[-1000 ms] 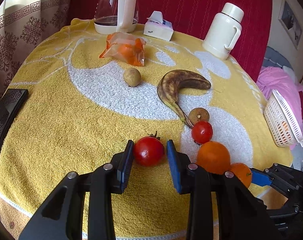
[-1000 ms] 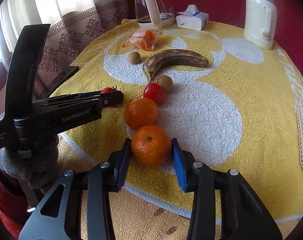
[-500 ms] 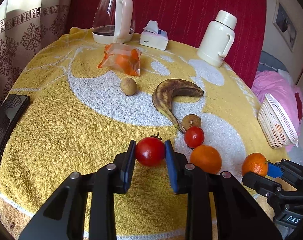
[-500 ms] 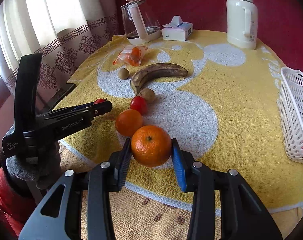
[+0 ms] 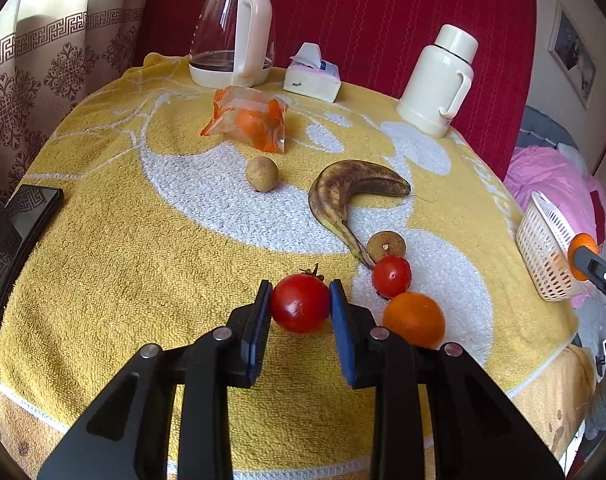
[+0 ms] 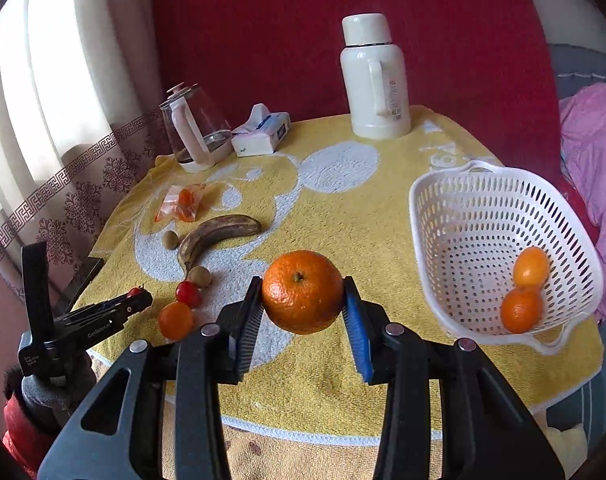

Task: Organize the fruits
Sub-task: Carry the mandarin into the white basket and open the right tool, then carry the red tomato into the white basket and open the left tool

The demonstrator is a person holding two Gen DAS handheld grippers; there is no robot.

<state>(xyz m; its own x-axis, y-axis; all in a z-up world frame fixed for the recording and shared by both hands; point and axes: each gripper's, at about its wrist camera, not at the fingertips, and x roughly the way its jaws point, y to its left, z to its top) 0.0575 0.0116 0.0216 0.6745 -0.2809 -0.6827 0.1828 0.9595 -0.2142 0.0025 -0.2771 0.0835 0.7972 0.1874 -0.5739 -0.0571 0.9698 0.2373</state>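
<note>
Between the blue pads of the right tool (image 6: 303,308) sits a round orange mandarin with a dimpled skin (image 6: 302,292), pinched on both sides and lifted clear of the yellow-and-white towelled surface (image 6: 343,208). Just to this tool's right stands a white perforated plastic basket (image 6: 463,216) holding two small orange fruits (image 6: 523,292).

Ahead and to the left of the right tool, the left tool (image 5: 301,310) is pressed onto a glossy red tomato with a green stem (image 5: 301,307), which rests on the surface. Immediately right of the left tool's pads lie a smooth orange fruit (image 5: 414,319) and a smaller red tomato (image 5: 391,276). Beyond them lie a brown round fruit (image 5: 386,245), a brown-spotted overripe banana (image 5: 343,192) and a second tan round fruit (image 5: 262,173). Farther ahead sits a clear bag of orange pieces (image 5: 249,122).
</note>
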